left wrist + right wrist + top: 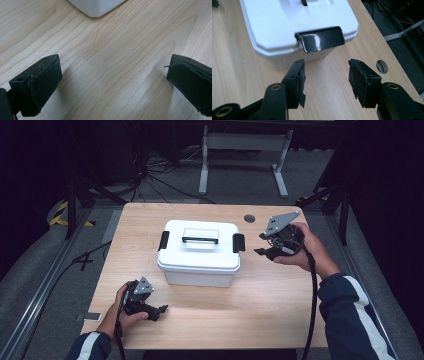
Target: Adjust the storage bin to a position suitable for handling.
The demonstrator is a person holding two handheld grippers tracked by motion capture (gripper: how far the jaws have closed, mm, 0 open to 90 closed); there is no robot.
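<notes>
A white lidded box (200, 252) stands in the middle of the wooden table (270, 305), with a black handle (200, 239) on its lid and a black latch at each end. My right gripper (260, 244) hovers just off the box's right end, held in a hand. In the right gripper view its jaws (327, 70) stand open with nothing between them, aimed at the right latch (322, 40), which angles out from the box wall. My left gripper (159, 312) rests low near the front left, open (113, 67) over bare wood, with a box corner (96, 7) ahead.
A round cable hole (249, 218) lies in the table behind the right gripper and shows again (382, 66) beside its right jaw. Beyond the far edge are a metal frame's legs (245, 150) and loose cables on the floor.
</notes>
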